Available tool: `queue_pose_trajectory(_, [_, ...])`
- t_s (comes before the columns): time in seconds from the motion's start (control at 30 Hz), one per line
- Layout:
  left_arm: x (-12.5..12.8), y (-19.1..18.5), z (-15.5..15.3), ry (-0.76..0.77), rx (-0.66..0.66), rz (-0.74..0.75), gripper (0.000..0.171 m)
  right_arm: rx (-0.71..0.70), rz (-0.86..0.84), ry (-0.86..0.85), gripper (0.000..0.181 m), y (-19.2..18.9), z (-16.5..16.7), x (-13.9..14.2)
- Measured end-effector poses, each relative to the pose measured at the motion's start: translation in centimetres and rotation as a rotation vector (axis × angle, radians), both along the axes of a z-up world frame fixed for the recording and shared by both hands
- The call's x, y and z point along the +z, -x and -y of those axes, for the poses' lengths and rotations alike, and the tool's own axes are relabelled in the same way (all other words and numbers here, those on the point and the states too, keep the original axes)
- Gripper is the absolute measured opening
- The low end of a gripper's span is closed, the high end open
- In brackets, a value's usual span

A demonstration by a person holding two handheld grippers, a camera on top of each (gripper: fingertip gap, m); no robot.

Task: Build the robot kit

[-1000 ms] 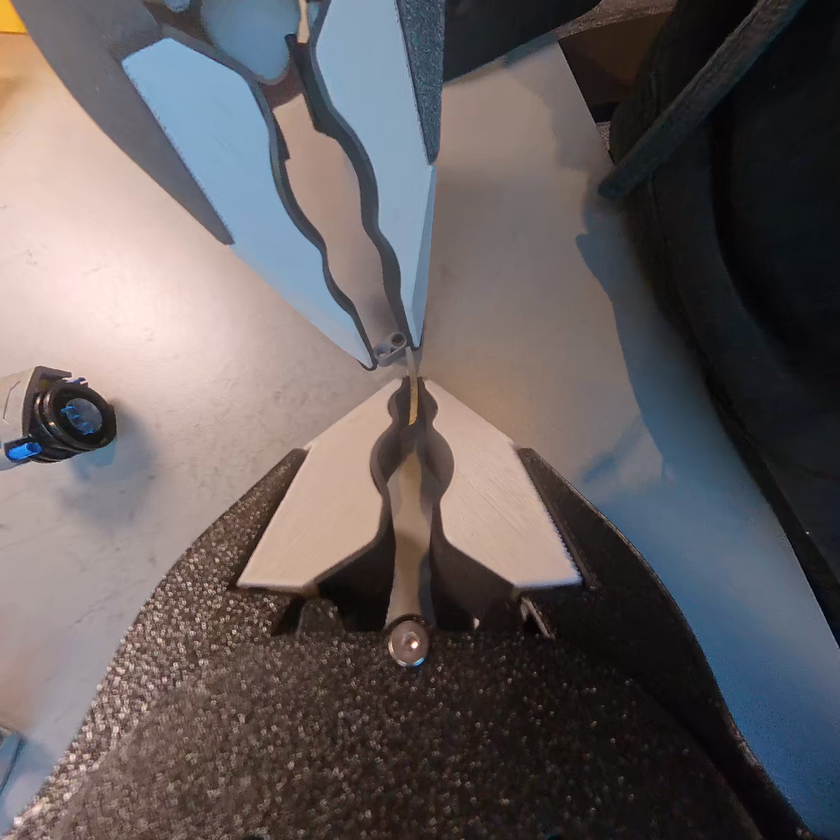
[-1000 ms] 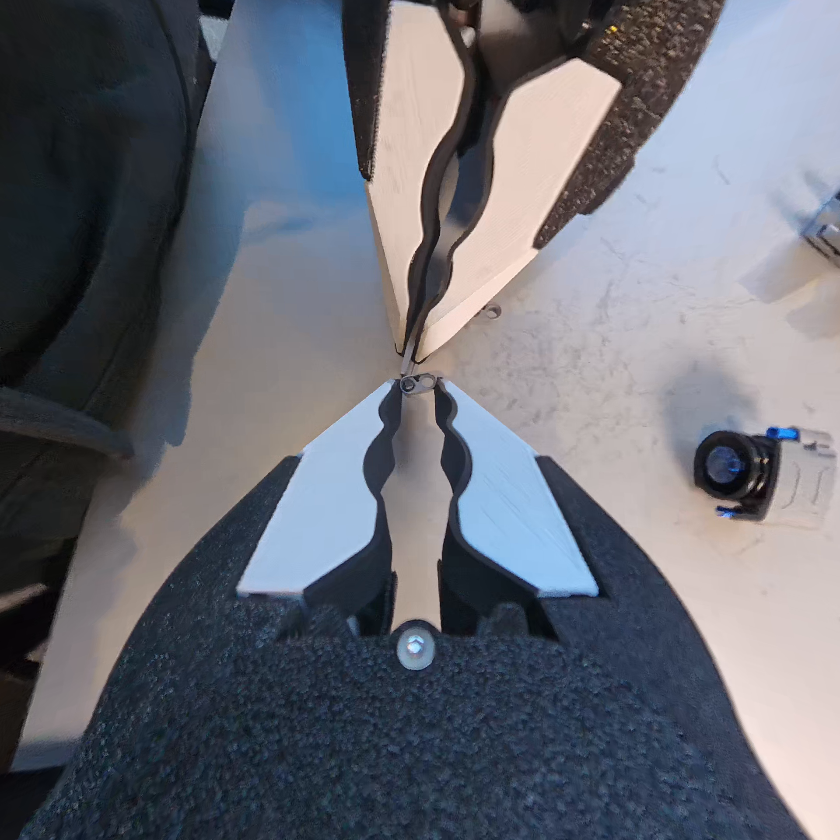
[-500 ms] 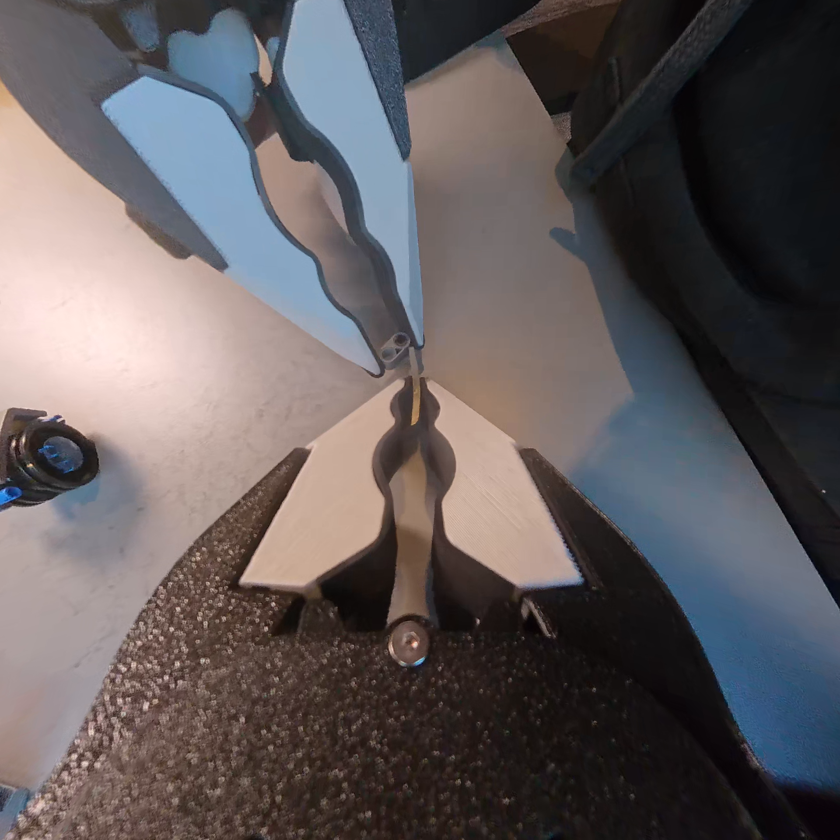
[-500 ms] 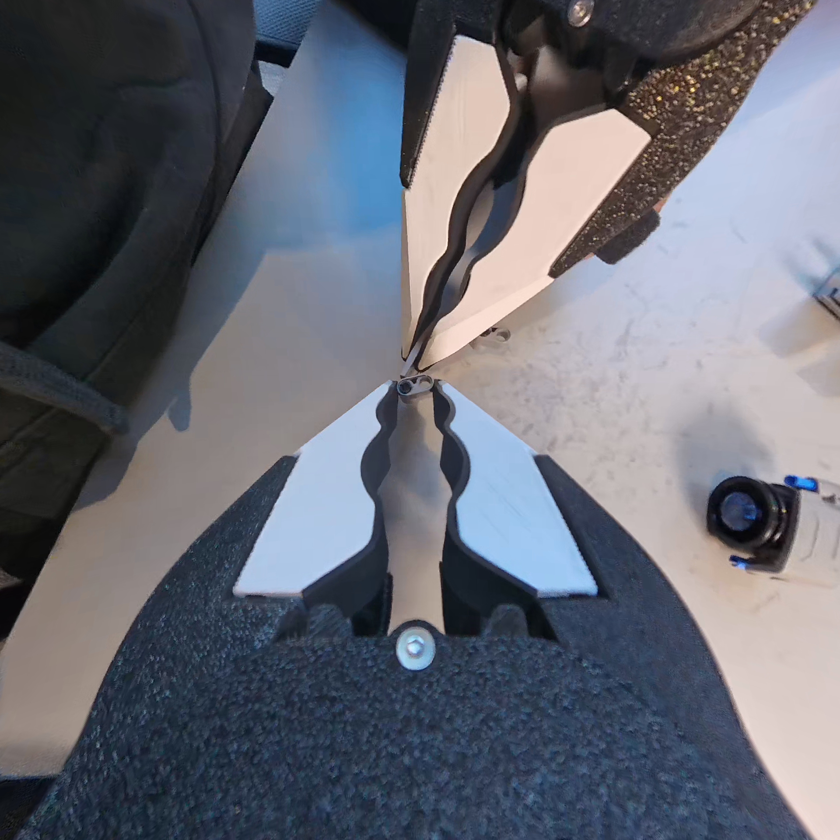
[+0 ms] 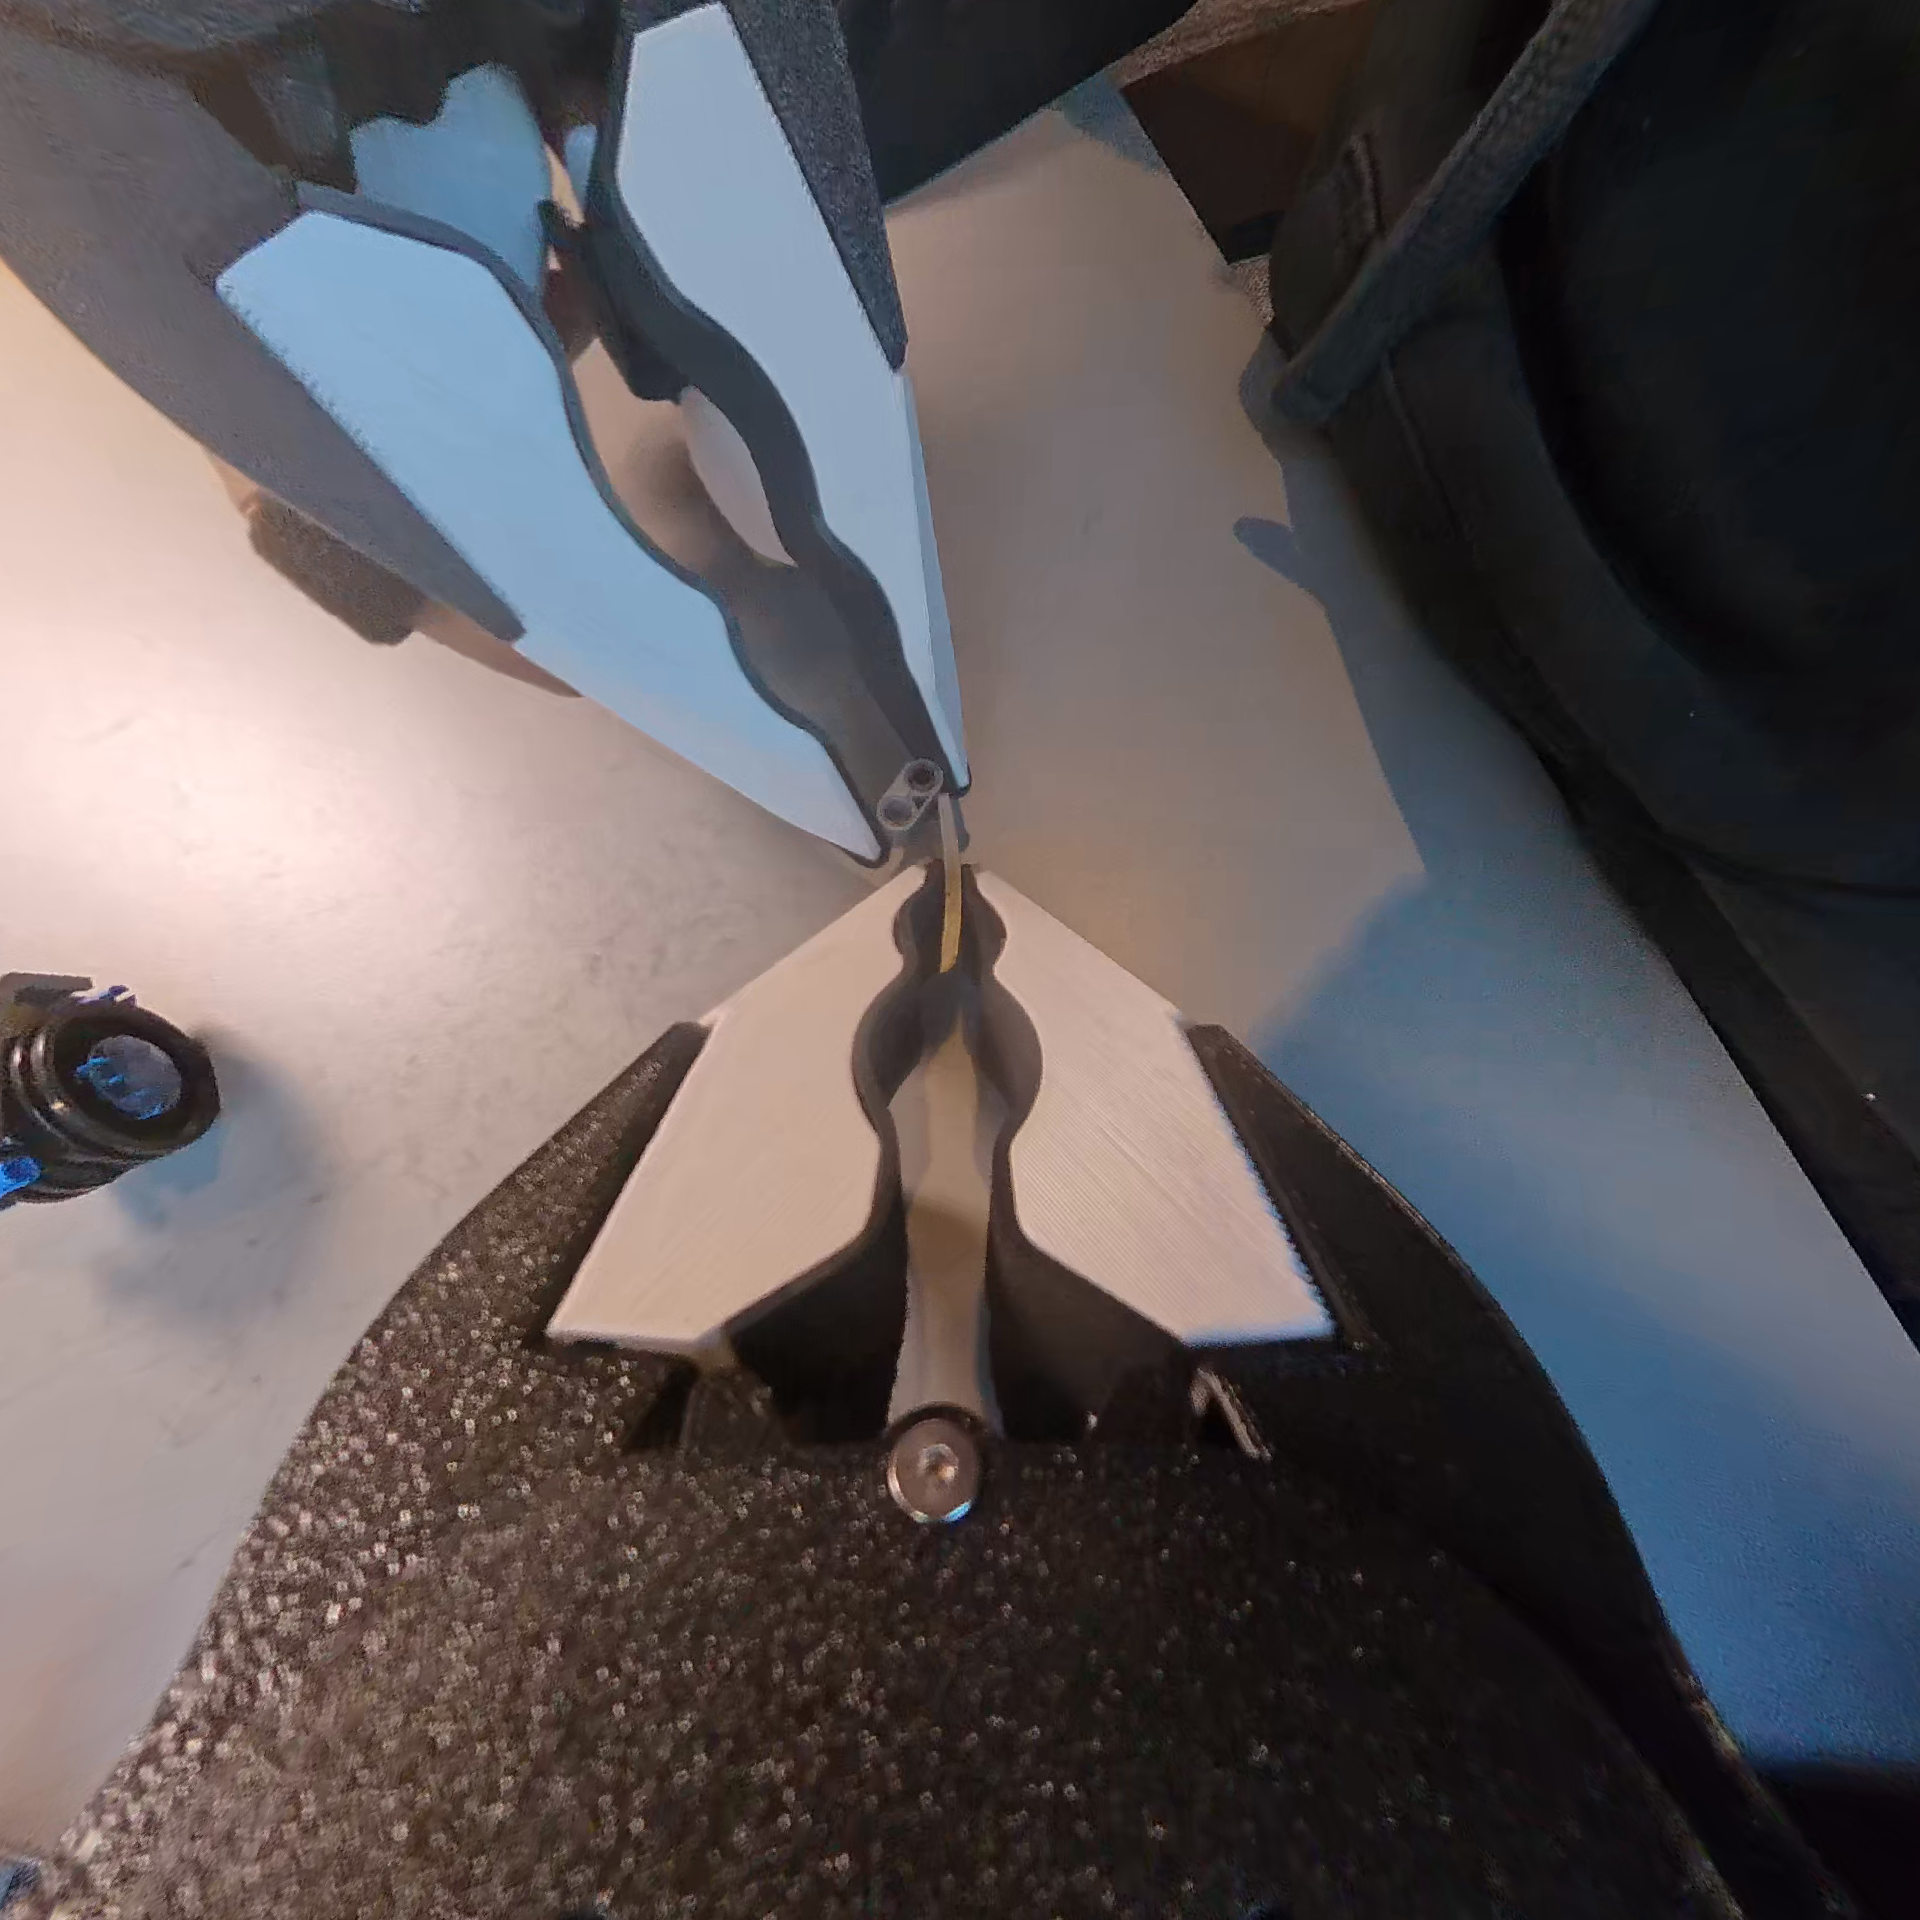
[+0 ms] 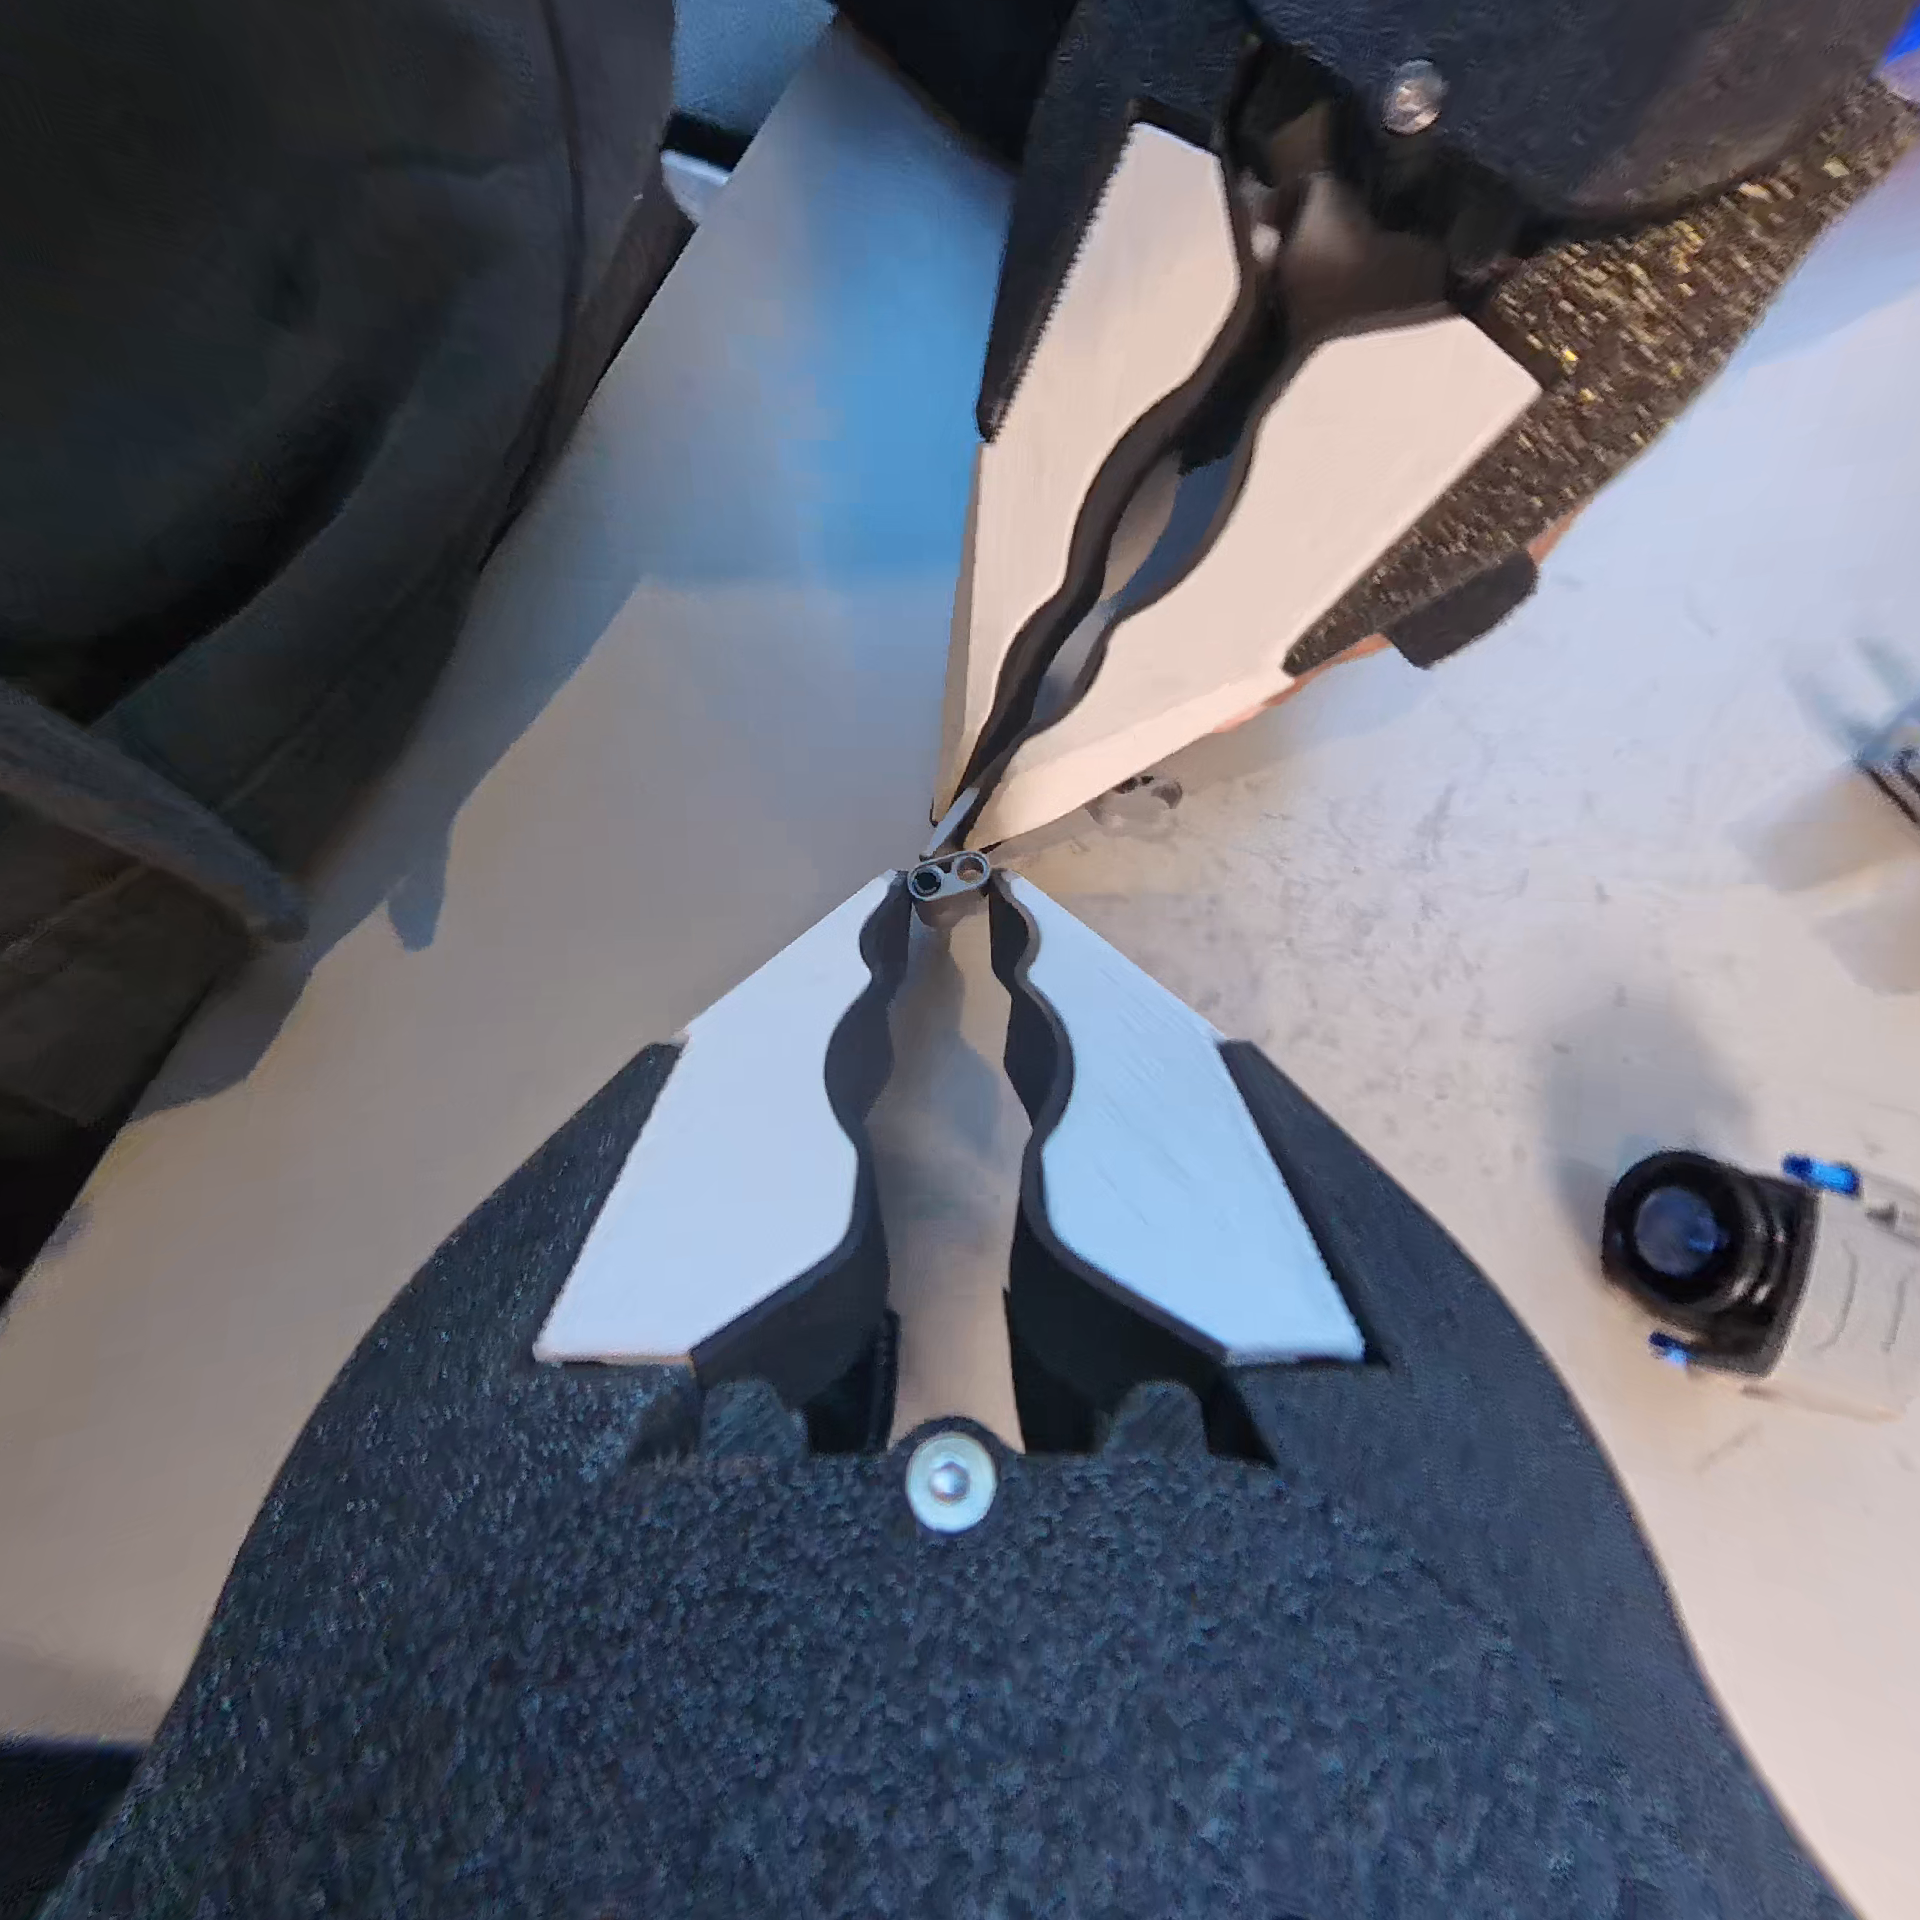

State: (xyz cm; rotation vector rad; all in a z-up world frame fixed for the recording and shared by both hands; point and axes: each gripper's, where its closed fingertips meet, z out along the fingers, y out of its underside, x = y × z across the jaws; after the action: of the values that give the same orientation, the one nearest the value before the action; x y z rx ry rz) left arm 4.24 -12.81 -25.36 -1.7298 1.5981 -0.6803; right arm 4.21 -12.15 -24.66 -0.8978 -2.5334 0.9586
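Grey two-hole link (image 6: 948,878) clamped crosswise in right gripper (image 6: 943,891) tips at frame centre; left gripper (image 5: 948,883), jaws closed on thin yellowish pin (image 5: 950,914), points its long axis at the link, tips nearly touching

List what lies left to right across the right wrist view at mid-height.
Dark garment → small grey two-hole piece pinched by the right gripper → black lens on a grey block.
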Motion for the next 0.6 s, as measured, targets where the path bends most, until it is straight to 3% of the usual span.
queue_pose_trajectory(0.13, [0.0, 0.0, 0.0, -0.002, 0.002, 0.000, 0.002, 0.068, 0.042, -0.004, 0.014, 0.0, 0.0, 0.0])
queue_pose_trajectory(0.3, [0.0, 0.0, -0.1, -0.005, 0.006, -0.001, 0.002, 0.048, 0.046, 0.120, 0.020, 0.0, 0.5, 1.1])
queue_pose_trajectory(0.6, [0.0, 0.0, -0.1, -0.017, 0.008, -0.002, 0.002, 0.051, 0.029, 0.117, 0.015, 0.3, 0.7, 0.8])
